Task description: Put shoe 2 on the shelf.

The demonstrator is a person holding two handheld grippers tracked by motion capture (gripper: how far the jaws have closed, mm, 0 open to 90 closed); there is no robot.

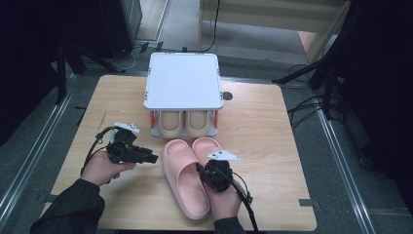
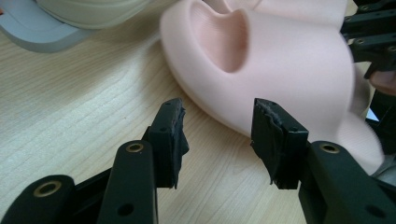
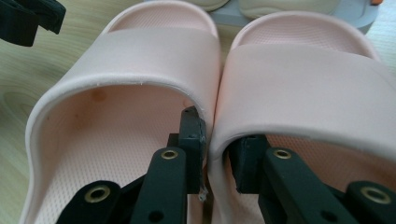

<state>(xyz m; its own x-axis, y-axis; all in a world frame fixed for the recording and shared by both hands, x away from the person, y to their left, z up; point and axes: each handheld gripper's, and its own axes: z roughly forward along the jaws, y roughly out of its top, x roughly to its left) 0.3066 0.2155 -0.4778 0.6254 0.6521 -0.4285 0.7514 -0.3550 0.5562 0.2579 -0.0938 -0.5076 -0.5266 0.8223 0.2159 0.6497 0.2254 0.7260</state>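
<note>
Two pink slippers lie side by side on the wooden table, the left slipper and the right slipper. My right gripper comes in from their heel end. One jaw is inside each slipper, and the right gripper is shut on the two touching inner walls. The left slipper and right slipper point away from it. My left gripper is open beside the left slipper's outer edge. In its own view the left gripper has bare table between its jaws, just short of the slipper.
A white shoe rack stands at the table's back middle. A pair of beige slippers sits on its lower shelf, toes facing me, close to the pink pair. A small round hole is beside the rack.
</note>
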